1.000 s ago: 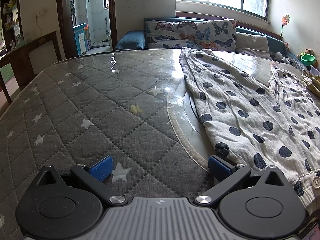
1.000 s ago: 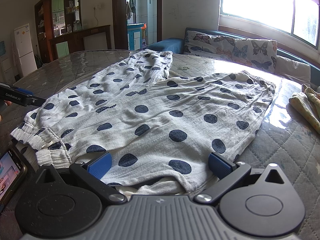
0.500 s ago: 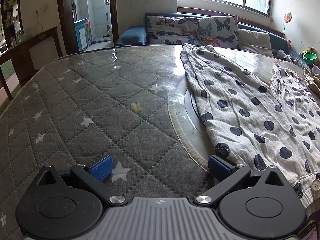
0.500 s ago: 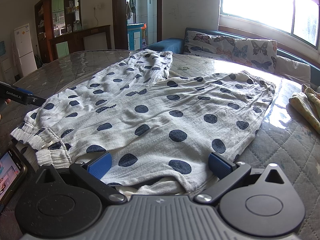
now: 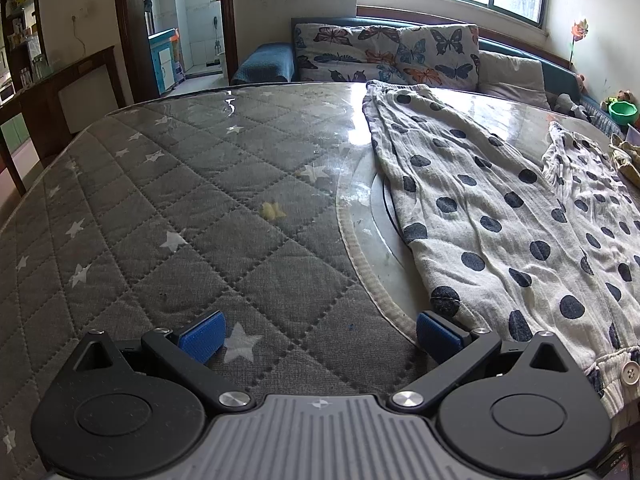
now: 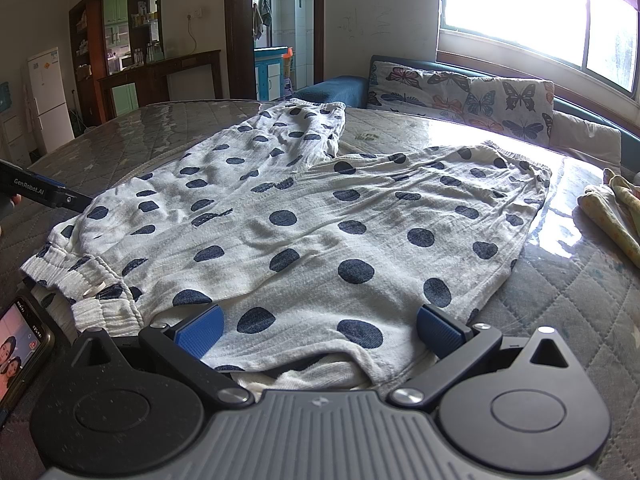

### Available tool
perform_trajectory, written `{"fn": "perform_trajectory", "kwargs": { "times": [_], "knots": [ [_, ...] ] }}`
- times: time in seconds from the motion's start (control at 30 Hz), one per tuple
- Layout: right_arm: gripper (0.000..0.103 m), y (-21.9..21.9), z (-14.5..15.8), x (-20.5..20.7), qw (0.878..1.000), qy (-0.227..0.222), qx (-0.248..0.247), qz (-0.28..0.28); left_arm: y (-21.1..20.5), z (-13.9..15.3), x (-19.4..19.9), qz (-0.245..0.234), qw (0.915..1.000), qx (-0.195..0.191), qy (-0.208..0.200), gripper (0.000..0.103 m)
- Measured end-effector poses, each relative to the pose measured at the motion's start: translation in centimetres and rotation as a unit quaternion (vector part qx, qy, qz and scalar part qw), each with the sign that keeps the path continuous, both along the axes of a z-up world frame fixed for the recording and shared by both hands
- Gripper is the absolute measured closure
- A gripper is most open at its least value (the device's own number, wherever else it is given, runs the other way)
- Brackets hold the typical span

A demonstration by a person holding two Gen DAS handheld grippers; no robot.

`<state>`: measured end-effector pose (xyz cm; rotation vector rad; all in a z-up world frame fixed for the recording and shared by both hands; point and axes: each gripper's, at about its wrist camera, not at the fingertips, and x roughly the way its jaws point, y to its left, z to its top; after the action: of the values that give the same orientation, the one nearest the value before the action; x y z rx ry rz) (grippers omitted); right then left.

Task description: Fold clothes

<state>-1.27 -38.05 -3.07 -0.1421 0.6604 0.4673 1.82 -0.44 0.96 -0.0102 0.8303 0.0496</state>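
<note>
Since a second ago my left gripper [image 5: 318, 334] has tilted slightly, so the far sofa sits lower in its view; the right gripper [image 6: 318, 330] has not moved. The polka-dot trousers [image 6: 304, 216] lie spread flat on the quilted grey table cover [image 5: 168, 208], both legs reaching toward the far edge. My right gripper's jaws stand wide, holding nothing, with the near hem of one leg lying between and just under the blue pads [image 6: 200, 330]. My left gripper's jaws are also wide and empty, over bare quilt; the trousers' edge lies just beside its right pad, and I cannot tell if they touch. A phone [image 6: 22, 354] sits by the buttoned waistband. Yellowish cloth [image 6: 612, 216] lies well apart on the right.
</note>
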Motion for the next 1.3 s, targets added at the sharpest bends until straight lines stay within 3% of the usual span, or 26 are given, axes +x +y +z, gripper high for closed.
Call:
{"fn": "perform_trajectory", "kwargs": {
  "times": [0.47, 0.63, 0.97, 1.3],
  "knots": [
    [0.000, 0.1, 0.1, 0.1, 1.000, 0.001, -0.003, 0.002, -0.1, 0.4, 0.9, 0.011, 0.9995, -0.002, 0.029, 0.000],
    [0.000, 0.2, 0.1, 0.1, 1.000, 0.002, -0.004, 0.003, -0.9, 1.3, 0.3, 0.023, 0.9994, 0.021, 0.014, 0.000],
    [0.000, 0.2, 0.1, 0.2, 1.000, 0.003, -0.006, 0.004, -7.2, 3.7, -2.8, -0.062, 0.9964, 0.045, -0.038, 0.000],
    [0.000, 0.2, 0.2, 0.3, 1.000, 0.005, -0.008, 0.005, -11.3, 5.3, -2.9, -0.020, 0.9953, 0.092, -0.024, 0.000]
  ]
}}
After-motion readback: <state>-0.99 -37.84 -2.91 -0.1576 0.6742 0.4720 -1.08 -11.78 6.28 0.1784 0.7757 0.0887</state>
